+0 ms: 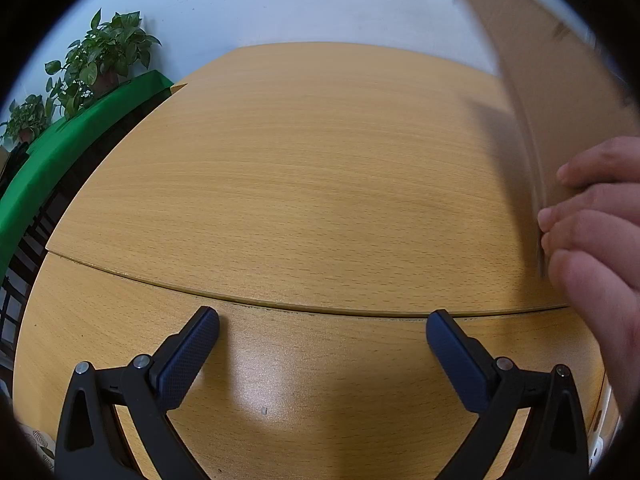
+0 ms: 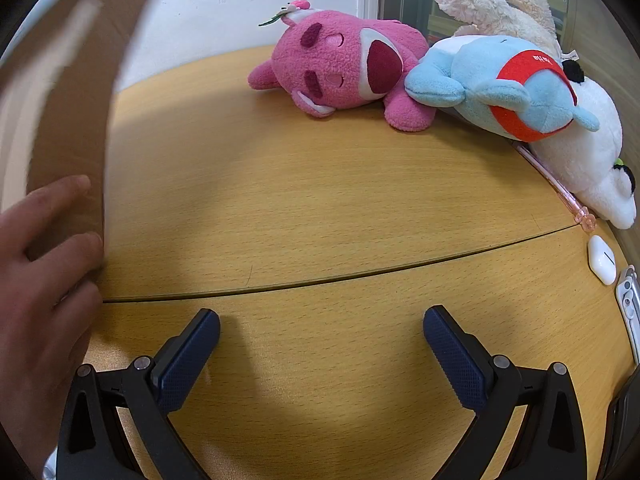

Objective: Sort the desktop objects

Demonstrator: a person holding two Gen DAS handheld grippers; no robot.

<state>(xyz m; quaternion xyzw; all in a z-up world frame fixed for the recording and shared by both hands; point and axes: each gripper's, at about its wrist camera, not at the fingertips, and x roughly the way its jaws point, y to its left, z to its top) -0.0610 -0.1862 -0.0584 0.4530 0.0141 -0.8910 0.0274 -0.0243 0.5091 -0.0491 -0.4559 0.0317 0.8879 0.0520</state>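
- Sorting looks barely begun, to my eye: nothing shows as placed anywhere, and every desktop item lies loose on the wooden desk (image 2: 320, 200).
- Largest in view is the cardboard box (image 1: 532, 92), blurred and tilted, with a bare hand (image 1: 592, 240) gripping its edge between the two cameras; its inside is hidden, so I cannot tell whether it holds anything. It is the only likely container.
- Next come the plush toys piled at the desk's far right: a white plush (image 2: 588, 160) under a blue plush (image 2: 504, 84), a pink plush (image 2: 344, 68) touching the blue one, and a cream plush (image 2: 496, 4) behind.
- Smaller items lie near the right edge: a pink pen (image 2: 560, 188) just beside the white plush, then a white earbud case (image 2: 602, 260).
- Both tools are idle: the left gripper (image 1: 322, 326) and the right gripper (image 2: 321, 325) stand spread wide over bare wood, gripping nothing.
- Left to do, as I judge it: everything.
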